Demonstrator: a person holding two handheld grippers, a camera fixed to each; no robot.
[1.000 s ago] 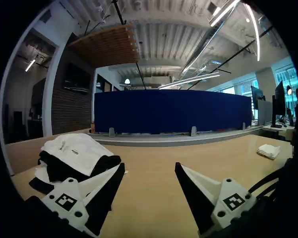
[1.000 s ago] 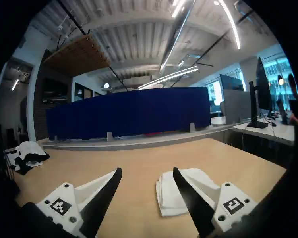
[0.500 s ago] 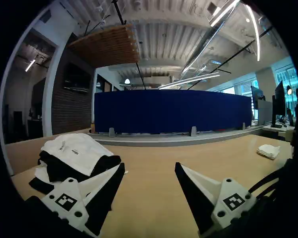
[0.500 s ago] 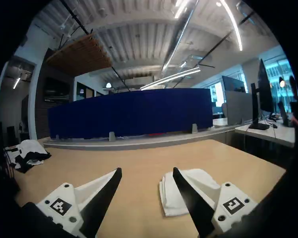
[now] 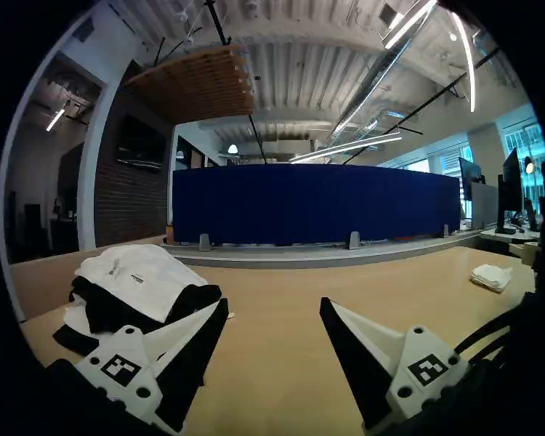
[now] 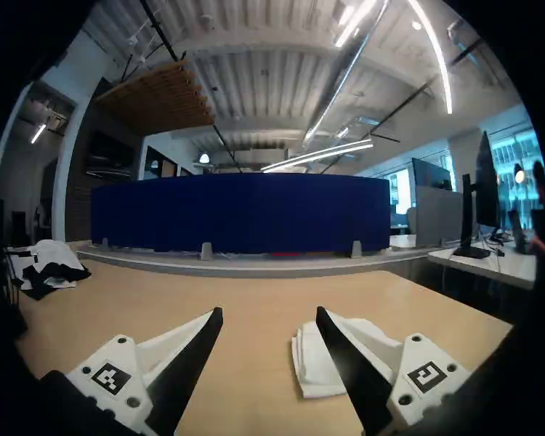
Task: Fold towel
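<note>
Wooden table (image 6: pixel 258 298): folded white towel (image 6: pixel 307 357) lies partly behind one finger of the right gripper (image 6: pixel 269 311); cloth pile (image 5: pixel 138 280) sits beside the left gripper (image 5: pixel 273 301). Both grippers spread wide, holding nothing. Risk: a low sweep snags the towel and undoes its fold.

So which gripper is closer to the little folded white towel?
Right. The right gripper is right beside the folded towel; the left gripper is far across the table.
</note>
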